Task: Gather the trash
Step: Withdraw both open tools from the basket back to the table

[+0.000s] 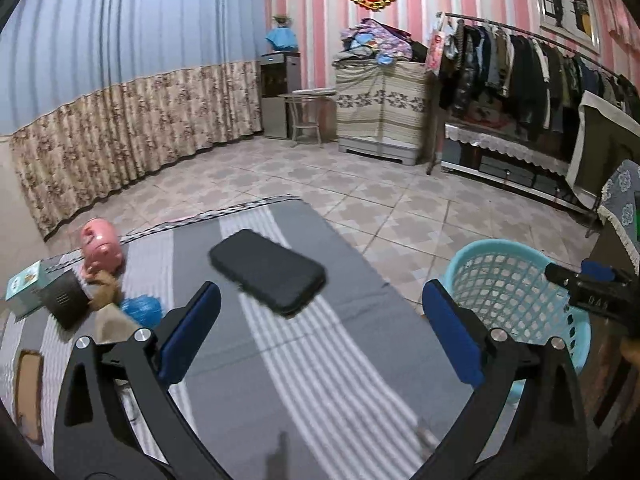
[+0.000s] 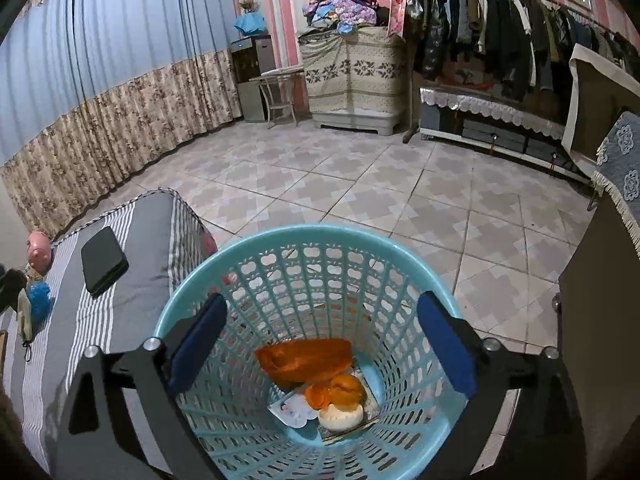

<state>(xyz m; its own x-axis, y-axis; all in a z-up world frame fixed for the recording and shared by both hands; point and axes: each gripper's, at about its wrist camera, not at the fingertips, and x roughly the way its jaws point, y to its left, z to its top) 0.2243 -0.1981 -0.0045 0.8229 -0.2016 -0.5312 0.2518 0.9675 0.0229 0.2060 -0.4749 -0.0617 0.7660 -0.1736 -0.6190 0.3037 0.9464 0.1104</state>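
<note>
While the right tool point(image 2: 322, 344) gapes, trash point(image 2: 308, 360) lies below.

One basket point(image 2: 308, 248), one phone point(image 1: 267, 272), one piggy bank point(image 1: 102, 248), perhaps four scraps binned.

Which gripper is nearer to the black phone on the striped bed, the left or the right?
Left. The left gripper hangs open over the bed just short of the black phone. The right gripper is open over the blue basket, off the bed's side.
</note>
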